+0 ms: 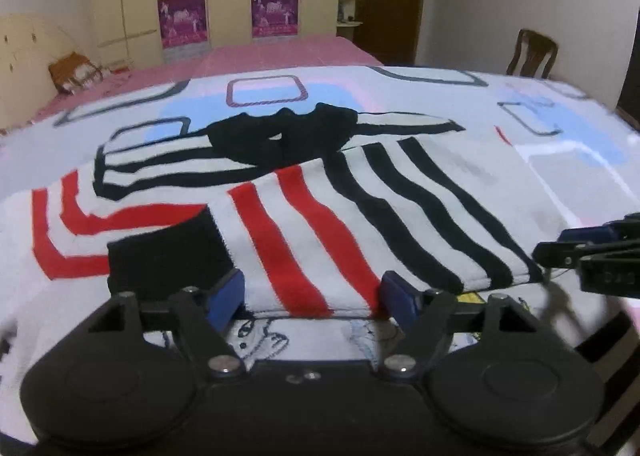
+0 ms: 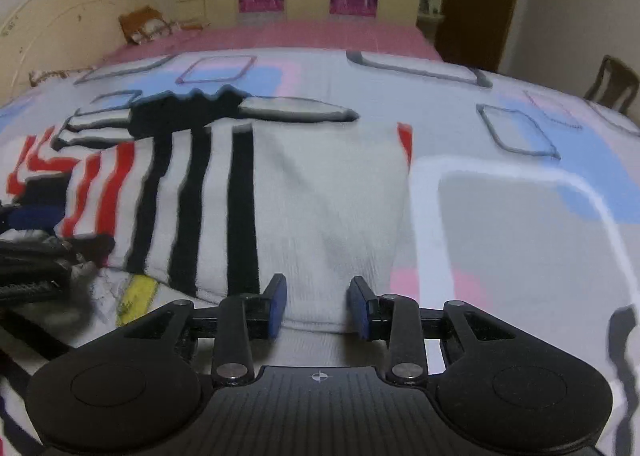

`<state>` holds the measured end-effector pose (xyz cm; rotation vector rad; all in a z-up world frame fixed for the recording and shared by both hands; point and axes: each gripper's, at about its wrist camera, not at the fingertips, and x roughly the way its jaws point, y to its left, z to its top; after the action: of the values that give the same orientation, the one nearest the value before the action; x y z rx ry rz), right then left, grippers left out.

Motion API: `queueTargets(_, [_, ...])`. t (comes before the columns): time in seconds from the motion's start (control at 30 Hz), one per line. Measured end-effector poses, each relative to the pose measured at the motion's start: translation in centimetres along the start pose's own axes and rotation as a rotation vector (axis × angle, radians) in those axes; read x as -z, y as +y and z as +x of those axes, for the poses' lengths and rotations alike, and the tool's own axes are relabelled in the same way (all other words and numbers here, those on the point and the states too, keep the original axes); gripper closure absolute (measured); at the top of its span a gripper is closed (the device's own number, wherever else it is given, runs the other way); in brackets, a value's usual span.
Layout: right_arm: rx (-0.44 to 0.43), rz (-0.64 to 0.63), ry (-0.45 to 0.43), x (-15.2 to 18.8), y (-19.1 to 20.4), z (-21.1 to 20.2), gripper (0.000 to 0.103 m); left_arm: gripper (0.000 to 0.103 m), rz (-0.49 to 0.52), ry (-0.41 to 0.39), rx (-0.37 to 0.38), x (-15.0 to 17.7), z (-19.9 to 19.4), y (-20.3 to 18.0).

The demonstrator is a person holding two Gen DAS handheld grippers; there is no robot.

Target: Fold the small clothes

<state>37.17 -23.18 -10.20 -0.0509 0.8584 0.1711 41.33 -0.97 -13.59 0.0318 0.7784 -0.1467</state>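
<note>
My left gripper [image 1: 312, 294] is released, jaws spread either side of the folded striped shirt [image 1: 360, 216] hem. My right gripper [image 2: 317, 306] straddles the white edge; grip unclear.

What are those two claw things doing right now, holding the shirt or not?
Left gripper: open, jaws wide apart over the near edge of the striped shirt, holding nothing.
Right gripper: jaws partly apart at the shirt's hem; a grip cannot be told.
</note>
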Motion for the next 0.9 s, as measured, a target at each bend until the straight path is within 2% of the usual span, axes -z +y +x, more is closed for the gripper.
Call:
queueTargets(0.07, [0.009, 0.018, -0.009, -0.8, 0.3, -0.8, 0.069, 0.033, -0.001, -0.021, -0.022, -0.3, -1.3, 0.8])
queueTargets(0.1, [0.0, 0.04, -0.053, -1.1, 0.4, -1.6, 0.069, 0.033, -0.014, -0.045, -0.028, -0.2, -2.1, 1.6])
queueTargets(0.17, [-0.002, 0.064, -0.086, -1.2, 0.7, -2.2, 0.069, 0.033, -0.078, -0.05, -0.039, 0.3, -3.3, 4.0])
queueTargets(0.27, [-0.03, 0.099, -0.08, -1.0, 1.5, -2.2, 0.068, 0.033, -0.18, -0.087, -0.12, 1.8, -6.2, 9.1])
queueTargets(0.33, [-0.053, 0.119, -0.06, -0.9, 2.1, -1.8, 0.041, 0.034, -0.256, -0.121, -0.181, 3.1, -8.5, 12.7])
queueTargets(0.37, [-0.062, 0.13, -0.068, -0.7, 2.3, -2.0, 0.031, 0.034, -0.308, -0.137, -0.227, 4.1, -9.8, 15.1])
queueTargets(0.43, [-0.082, 0.142, -0.086, -0.6, 3.4, -2.0, 0.031, 0.036, -0.407, -0.147, -0.294, 5.6, -11.7, 19.3])
queueTargets(0.47, [-0.084, 0.143, -0.084, -0.5, 3.9, -2.1, 0.037, 0.038, -0.475, -0.154, -0.335, 6.7, -12.8, 21.8])
queueTargets(0.5, [-0.087, 0.145, -0.085, -0.5, 4.5, -1.9, 0.051, 0.038, -0.536, -0.16, -0.361, 7.6, -13.6, 23.9])
queueTargets(0.53, [-0.093, 0.152, -0.081, -0.5, 4.9, -2.0, 0.055, 0.04, -0.614, -0.166, -0.38, 8.6, -14.5, 26.4])
queueTargets(0.6, [-0.097, 0.167, -0.074, -0.7, 5.8, -1.8, 0.056, 0.043, -0.748, -0.188, -0.404, 10.5, -15.7, 30.5])
queueTargets(0.67, [-0.09, 0.161, -0.072, -1.1, 6.9, -1.7, 0.056, 0.053, -0.855, -0.198, -0.416, 11.7, -16.0, 34.1])
queueTargets(0.77, [-0.077, 0.138, -0.08, -1.6, 8.1, -1.8, 0.056, 0.063, -0.986, -0.242, -0.375, 13.1, -16.2, 38.1])
queueTargets(0.9, [-0.03, 0.145, -0.078, -2.2, 8.5, -1.4, 0.056, 0.063, -1.05, -0.296, -0.356, 12.9, -15.6, 41.0])
